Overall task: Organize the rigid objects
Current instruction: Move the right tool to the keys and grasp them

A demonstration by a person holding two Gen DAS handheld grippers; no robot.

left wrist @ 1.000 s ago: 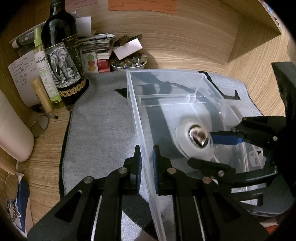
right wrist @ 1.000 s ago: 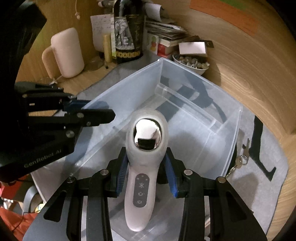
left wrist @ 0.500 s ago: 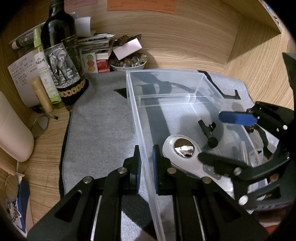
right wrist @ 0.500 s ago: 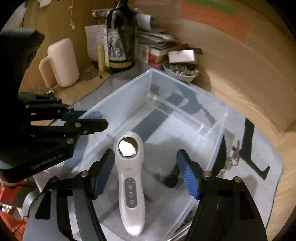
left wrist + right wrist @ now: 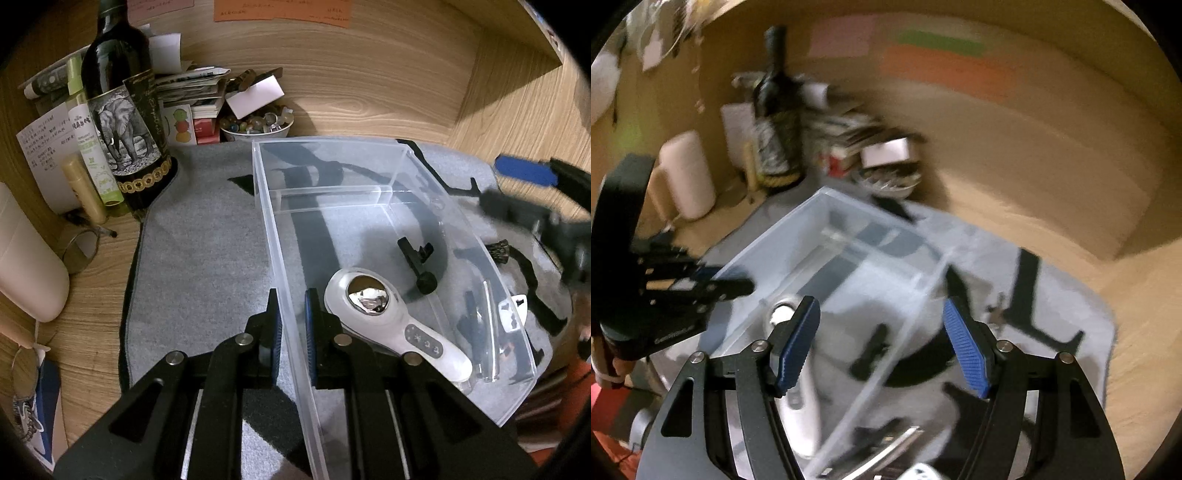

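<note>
A clear plastic bin (image 5: 332, 155) stands on a grey mat (image 5: 207, 236). A white handheld device with a round metal head (image 5: 391, 321) lies inside it, beside a small black clip (image 5: 417, 258). My left gripper (image 5: 292, 325) is shut on the bin's left wall. My right gripper (image 5: 882, 347) is open and empty, raised above the bin's right side; its blue pad also shows in the left wrist view (image 5: 524, 173). The right wrist view is blurred; the bin (image 5: 827, 236) and the white device (image 5: 801, 406) show below it.
A dark wine bottle with an elephant label (image 5: 125, 110), small tubes, papers and a bowl of stones (image 5: 258, 123) crowd the back left. A pale mug (image 5: 26, 258) stands at the left. Keys and black parts (image 5: 498, 251) lie on the mat right of the bin. Wooden walls surround.
My right gripper opened, let go of the white device into the bin, then rose and pulled back to the right. My left gripper kept its hold on the bin wall.
</note>
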